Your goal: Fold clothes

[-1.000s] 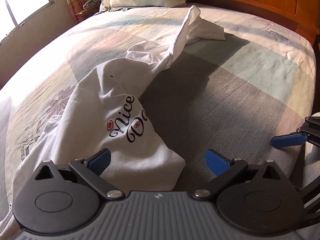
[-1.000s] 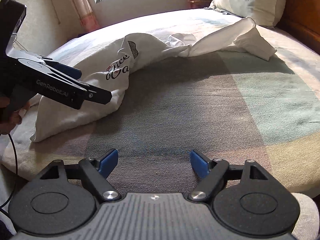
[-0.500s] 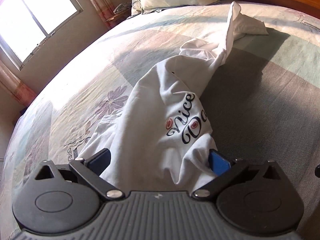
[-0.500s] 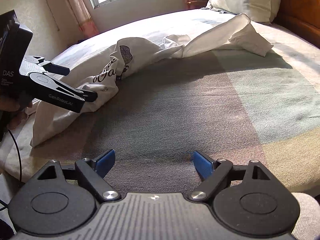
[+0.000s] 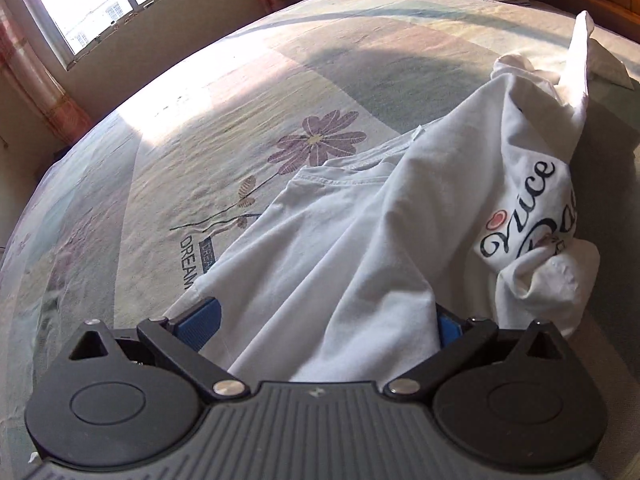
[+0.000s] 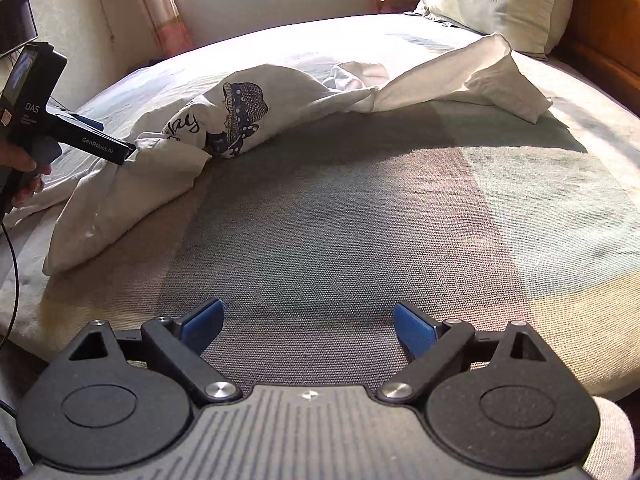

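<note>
Looking along my left tool (image 5: pixel 324 320), I see its blue pads spread wide with a fold of the white T-shirt (image 5: pixel 360 240) bunched between them, not yet pinched. My right tool (image 6: pixel 308 326) hangs spread too, holding nothing, above bare bedspread (image 6: pixel 400 220) well apart from the cloth. The shirt lies crumpled across the bed, its printed lettering facing up, one twisted end trailing toward the pillow (image 6: pixel 504 4) by the headboard (image 6: pixel 600 28).
</note>
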A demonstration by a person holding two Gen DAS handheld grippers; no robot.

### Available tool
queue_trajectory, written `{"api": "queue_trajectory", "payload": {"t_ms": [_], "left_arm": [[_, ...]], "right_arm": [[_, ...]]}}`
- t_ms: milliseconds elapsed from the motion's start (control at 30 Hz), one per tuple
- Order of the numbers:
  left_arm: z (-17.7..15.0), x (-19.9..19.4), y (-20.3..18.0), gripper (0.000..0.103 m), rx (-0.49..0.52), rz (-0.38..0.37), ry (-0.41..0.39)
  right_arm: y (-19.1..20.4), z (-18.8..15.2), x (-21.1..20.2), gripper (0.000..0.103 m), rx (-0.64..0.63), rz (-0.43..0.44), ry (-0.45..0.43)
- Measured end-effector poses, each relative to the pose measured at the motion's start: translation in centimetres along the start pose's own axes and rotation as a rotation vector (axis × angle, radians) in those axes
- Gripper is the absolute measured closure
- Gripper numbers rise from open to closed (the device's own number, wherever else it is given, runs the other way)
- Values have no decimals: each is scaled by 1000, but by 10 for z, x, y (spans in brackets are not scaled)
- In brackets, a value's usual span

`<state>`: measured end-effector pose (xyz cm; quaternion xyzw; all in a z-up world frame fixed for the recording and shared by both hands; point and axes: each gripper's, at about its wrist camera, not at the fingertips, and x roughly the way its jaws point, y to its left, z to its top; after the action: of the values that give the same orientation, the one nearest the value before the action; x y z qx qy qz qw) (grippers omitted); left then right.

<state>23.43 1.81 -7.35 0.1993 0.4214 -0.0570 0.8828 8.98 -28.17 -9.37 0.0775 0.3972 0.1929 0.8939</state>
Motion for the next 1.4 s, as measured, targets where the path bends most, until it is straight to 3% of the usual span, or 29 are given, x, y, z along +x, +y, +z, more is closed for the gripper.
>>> {"api": "queue_trajectory", "payload": {"t_ms": [167,400,533,700,900,1033,1233,1400], "left_arm": [[-11,-1,7,0,-38,-61,-14],[-17,6,23,0,-100,-147,-17],[-22,-6,30,1,-133,-177,-24],[-35,-37,42,1,-191,-218,-65],[-52,-70,51,1,-263,-226,-110],[-59,-92,56,1,-323,-234,-134],[-63,-120,45,1,-289,-224,-157],[-58,-126,17,1,-245,-283,-151]], "right_arm": [[4,13,1,8,32,109,-17],[29,58,73,8,-39,339,-3],[42,80,120,8,-75,364,-23],[58,101,146,5,-72,492,-18],[84,95,94,9,-113,602,-71],[92,88,59,10,-118,631,-62],[80,64,16,9,-54,723,-15],[54,35,-10,9,28,670,-26]]}}
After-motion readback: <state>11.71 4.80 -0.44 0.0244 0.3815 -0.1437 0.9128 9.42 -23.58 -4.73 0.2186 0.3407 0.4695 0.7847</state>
